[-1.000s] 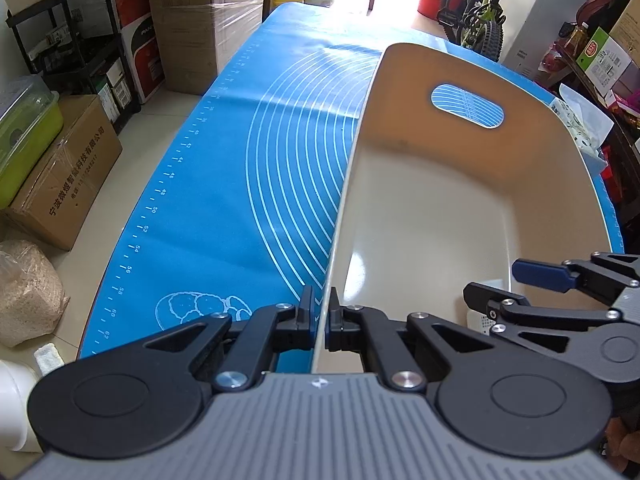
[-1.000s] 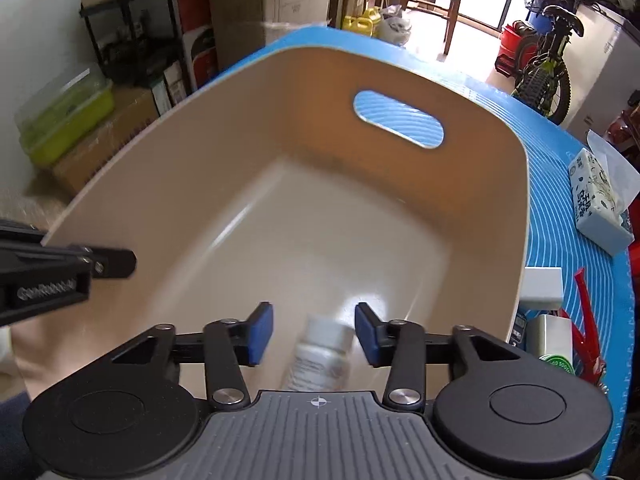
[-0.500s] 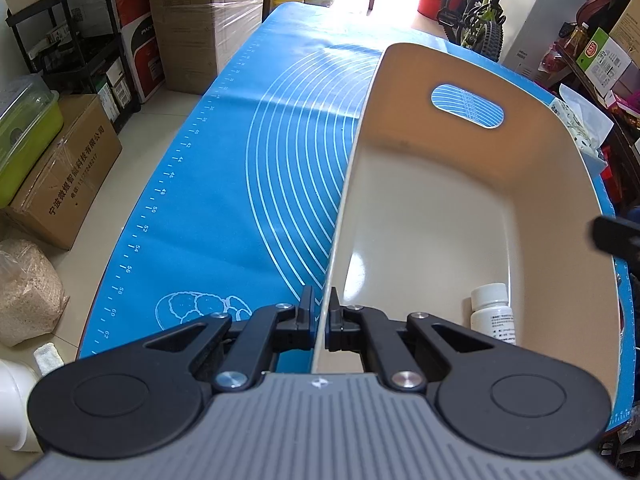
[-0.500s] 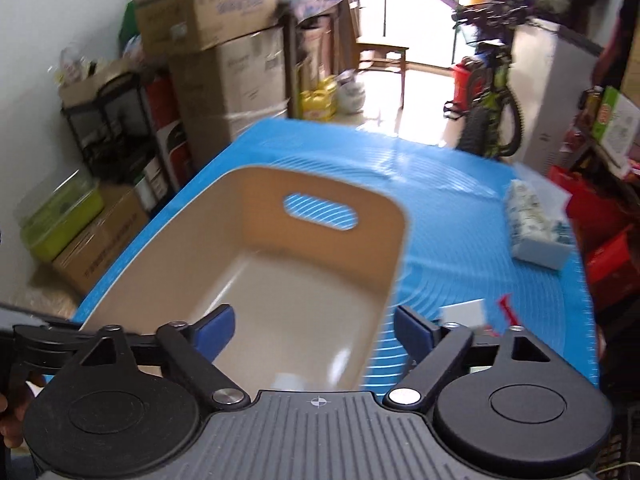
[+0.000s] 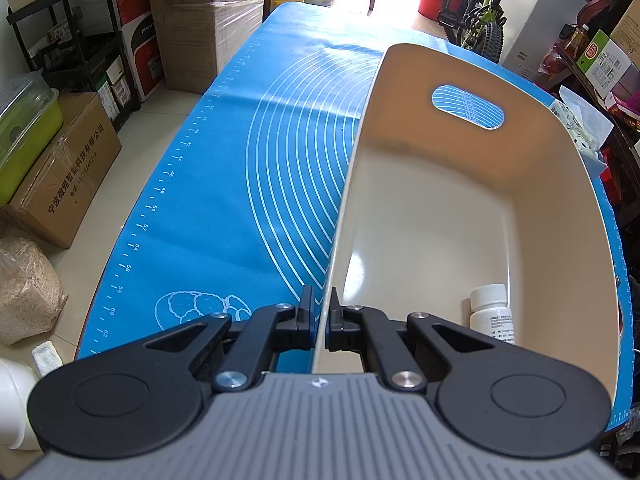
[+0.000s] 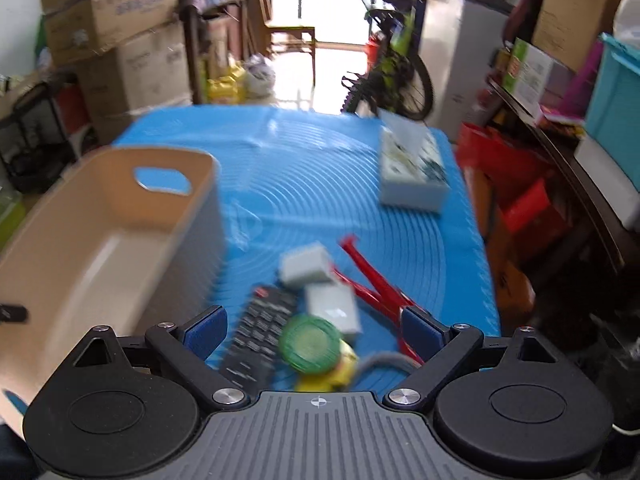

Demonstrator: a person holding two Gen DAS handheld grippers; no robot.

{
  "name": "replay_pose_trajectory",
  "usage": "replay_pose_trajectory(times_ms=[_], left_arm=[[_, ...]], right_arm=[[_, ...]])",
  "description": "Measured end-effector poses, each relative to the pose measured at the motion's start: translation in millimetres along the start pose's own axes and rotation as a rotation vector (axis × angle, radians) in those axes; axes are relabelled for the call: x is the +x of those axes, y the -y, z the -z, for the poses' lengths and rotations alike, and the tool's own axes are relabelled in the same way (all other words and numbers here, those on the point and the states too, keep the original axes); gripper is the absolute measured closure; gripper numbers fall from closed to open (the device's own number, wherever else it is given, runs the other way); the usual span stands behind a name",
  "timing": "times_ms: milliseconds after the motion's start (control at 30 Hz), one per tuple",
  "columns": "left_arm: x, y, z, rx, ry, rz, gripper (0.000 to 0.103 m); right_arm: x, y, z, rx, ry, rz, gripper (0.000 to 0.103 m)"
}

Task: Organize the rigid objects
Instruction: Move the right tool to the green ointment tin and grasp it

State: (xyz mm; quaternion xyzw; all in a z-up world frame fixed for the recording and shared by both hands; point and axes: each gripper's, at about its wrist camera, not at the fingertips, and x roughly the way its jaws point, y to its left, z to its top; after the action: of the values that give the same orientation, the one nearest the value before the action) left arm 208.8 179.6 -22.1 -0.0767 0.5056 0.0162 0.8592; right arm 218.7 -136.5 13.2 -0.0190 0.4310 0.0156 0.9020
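Note:
A beige bin (image 5: 460,216) stands on the blue mat (image 5: 256,184). My left gripper (image 5: 319,320) is shut on the bin's near left rim. A white pill bottle (image 5: 492,312) lies inside the bin at its near right. In the blurred right wrist view, my right gripper (image 6: 316,326) is open and empty above a pile beside the bin (image 6: 96,232): a black remote (image 6: 260,332), a green-lidded yellow item (image 6: 310,344), two grey boxes (image 6: 306,266), and a red tool (image 6: 376,284).
A tissue box (image 6: 412,168) sits at the mat's far right. Cardboard boxes (image 5: 60,168) and shelves stand on the floor to the left. A bicycle (image 5: 476,12) and shelves with goods stand beyond and to the right of the table.
My right gripper released the white bottle into the bin, then lifted out and swung right over the pile of objects. My left gripper kept its hold on the bin rim.

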Motion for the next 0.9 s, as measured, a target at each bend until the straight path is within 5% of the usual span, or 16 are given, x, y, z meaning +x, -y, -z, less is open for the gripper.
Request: replay_pose_trajectory(times_ms=[300, 667, 900], left_arm=[[0, 0, 0, 0.0, 0.0, -0.003, 0.097], [0, 0, 0, 0.0, 0.0, -0.003, 0.097], [1, 0, 0, -0.002, 0.0, -0.002, 0.097]], right_arm=[[38, 30, 35, 0.066, -0.094, 0.026, 0.01], [56, -2, 32, -0.027, -0.086, -0.013, 0.011], [73, -17, 27, -0.063, -0.07, 0.0, 0.022]])
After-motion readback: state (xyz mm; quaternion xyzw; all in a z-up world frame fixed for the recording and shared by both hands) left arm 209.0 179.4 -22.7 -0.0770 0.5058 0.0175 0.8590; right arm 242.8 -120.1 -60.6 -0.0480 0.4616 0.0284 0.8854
